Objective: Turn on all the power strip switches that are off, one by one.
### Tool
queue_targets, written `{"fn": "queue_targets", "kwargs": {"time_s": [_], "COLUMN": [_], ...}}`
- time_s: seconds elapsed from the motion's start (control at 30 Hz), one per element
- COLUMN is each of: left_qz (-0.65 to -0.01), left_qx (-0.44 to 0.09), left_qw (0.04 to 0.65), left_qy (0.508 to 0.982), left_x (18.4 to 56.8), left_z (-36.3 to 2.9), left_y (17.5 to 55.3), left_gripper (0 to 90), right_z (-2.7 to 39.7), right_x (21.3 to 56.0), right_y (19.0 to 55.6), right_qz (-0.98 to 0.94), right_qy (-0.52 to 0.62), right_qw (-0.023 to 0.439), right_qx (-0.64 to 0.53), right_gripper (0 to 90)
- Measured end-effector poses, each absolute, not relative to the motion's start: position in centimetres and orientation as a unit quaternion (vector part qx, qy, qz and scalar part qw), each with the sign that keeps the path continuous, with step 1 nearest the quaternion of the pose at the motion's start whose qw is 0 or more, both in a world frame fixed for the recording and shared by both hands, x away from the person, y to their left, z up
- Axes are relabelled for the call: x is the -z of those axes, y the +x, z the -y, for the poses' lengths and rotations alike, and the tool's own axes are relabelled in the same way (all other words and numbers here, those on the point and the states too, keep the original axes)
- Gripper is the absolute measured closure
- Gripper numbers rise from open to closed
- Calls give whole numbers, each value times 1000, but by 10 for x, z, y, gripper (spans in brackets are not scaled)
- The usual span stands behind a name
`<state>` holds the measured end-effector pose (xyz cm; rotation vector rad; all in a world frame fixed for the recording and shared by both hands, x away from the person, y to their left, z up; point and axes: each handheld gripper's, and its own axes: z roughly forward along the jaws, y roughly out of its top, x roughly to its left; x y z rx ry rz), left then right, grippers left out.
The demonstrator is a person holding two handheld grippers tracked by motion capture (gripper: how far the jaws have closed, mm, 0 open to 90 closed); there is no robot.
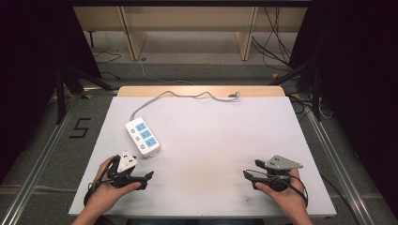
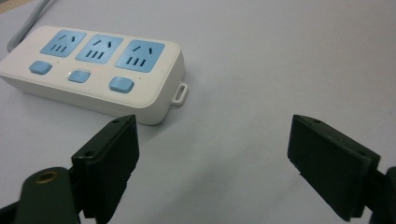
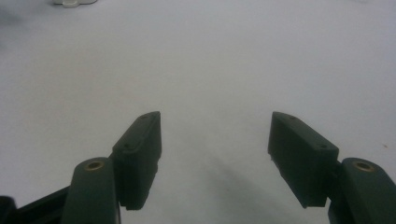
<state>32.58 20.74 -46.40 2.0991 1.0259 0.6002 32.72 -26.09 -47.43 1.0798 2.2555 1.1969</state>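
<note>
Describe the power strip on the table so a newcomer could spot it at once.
Start at the white table and look to its left half, just ahead of the left claw. The power strip lies there flat, white with three blue sockets and three blue buttons, its grey cord trailing to the far edge.

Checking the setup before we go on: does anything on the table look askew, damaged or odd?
Nothing stands out. The power strip lies flat and whole at an angle on the white table, its cord trailing off the far edge. Both the left gripper and right gripper are open and hold nothing.
</note>
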Motion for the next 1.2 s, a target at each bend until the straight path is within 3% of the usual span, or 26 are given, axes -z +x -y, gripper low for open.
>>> {"fn": "queue_targets", "kwargs": {"time_s": [0.2,0.27,0.33,0.37,0.43,0.47,0.53,0.57,0.77,1.2], "left_qz": [-408,-415,-419,-427,-449,-454,-457,-455,-452,-462], "left_qx": [-233,-238,-239,-235,-201,-195,-197,-211,-223,-228], "left_qw": [356,349,345,347,365,369,363,338,321,310], "left_qy": [808,806,806,801,790,787,788,796,801,799], "left_x": [462,461,460,458,453,451,450,449,440,429], "left_z": [-209,-211,-212,-213,-217,-218,-220,-221,-220,-228], "left_y": [327,328,328,329,331,331,332,333,342,368], "left_gripper": [243,318,474,474,680,830,892,893,896,897], "right_z": [261,262,262,262,262,262,262,262,261,261], "right_x": [474,474,474,474,473,473,473,474,474,474], "right_y": [327,327,327,327,327,327,327,327,328,328], "right_qz": [-798,-797,-797,-797,-797,-796,-796,-796,-798,-797], "right_qy": [384,386,386,386,386,386,386,386,384,385], "right_qw": [182,182,183,183,183,184,183,183,183,183], "right_qx": [-426,-427,-427,-427,-427,-428,-428,-428,-426,-427], "right_gripper": [360,359,359,359,360,359,359,359,358,358]}}
